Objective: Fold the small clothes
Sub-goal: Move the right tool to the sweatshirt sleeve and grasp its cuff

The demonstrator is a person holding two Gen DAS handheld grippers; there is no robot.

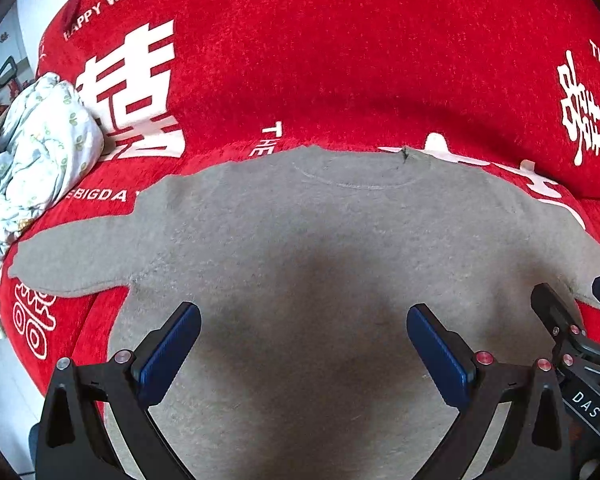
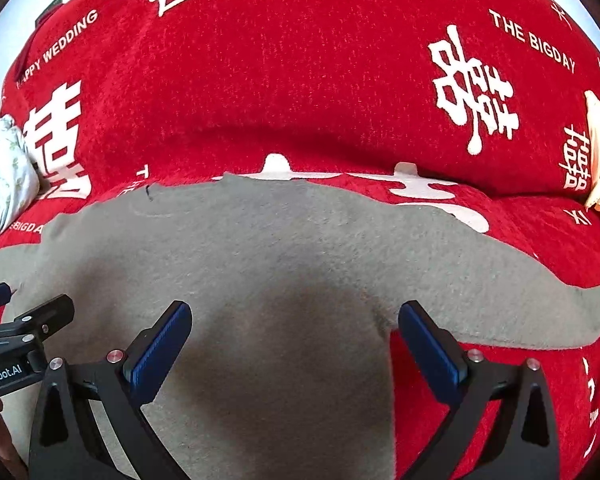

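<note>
Left wrist view: the left hand-held gripper (image 1: 303,346) gapes wide, holding nothing, over the grey top (image 1: 300,248) spread flat on the red sofa cover (image 1: 300,60), neckline ahead. Right wrist view: the right hand-held gripper (image 2: 295,344), equally wide and empty, sits nearer the right sleeve (image 2: 540,312), which stretches rightward.

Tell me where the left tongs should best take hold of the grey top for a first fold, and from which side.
Probably the left sleeve. It lies flat and stretched out sideways on the red cover, its cuff end clear of the body and of the floral bundle. Come from above and outside, pinching the cuff edge. The left tongs hang open over the grey top, holding nothing.
</note>
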